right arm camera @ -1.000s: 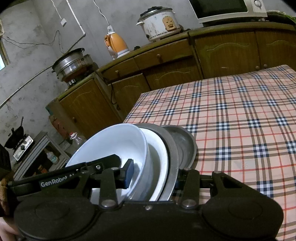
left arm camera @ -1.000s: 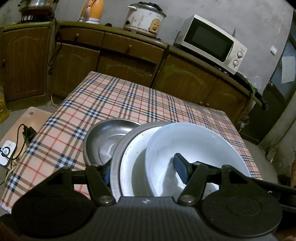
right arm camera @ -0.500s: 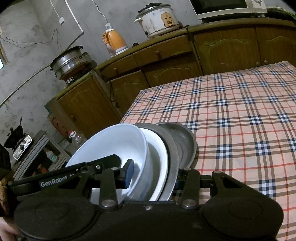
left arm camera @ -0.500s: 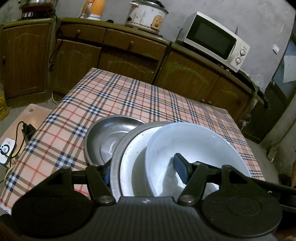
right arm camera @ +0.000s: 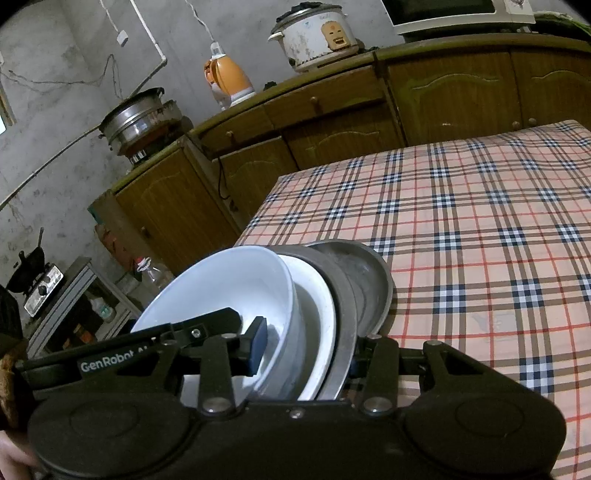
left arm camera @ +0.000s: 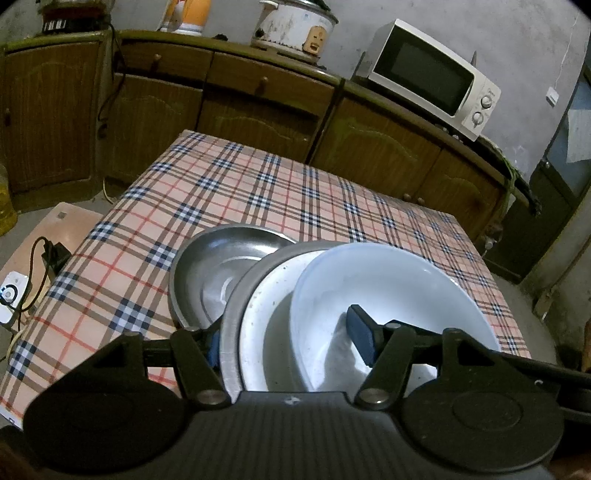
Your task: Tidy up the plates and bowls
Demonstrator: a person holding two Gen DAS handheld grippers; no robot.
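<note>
A stack of dishes stands tilted on edge over the near end of the checked table (left arm camera: 258,192). It holds a white bowl (left arm camera: 388,288), a white plate with a grey rim (left arm camera: 266,306) and a steel plate (left arm camera: 218,266). My left gripper (left arm camera: 286,341) is shut on the stack, with one blue pad inside the bowl and the other behind the grey-rimmed plate. My right gripper (right arm camera: 306,354) clamps the same stack: white bowl (right arm camera: 229,284), rimmed plate (right arm camera: 317,314), steel plate (right arm camera: 369,280). Whether the steel plate sits inside either grip is hidden.
Brown cabinets (left arm camera: 258,103) run behind the table, carrying a microwave (left arm camera: 432,77), a rice cooker (left arm camera: 295,26) and an orange kettle (right arm camera: 227,81). A steel pot (right arm camera: 136,122) sits on a side cabinet. A power strip and cable (left arm camera: 22,291) lie on the floor at left.
The table and cabinets have slid a little in both views while the stack stays fixed between the fingers. Both grips are unchanged.
</note>
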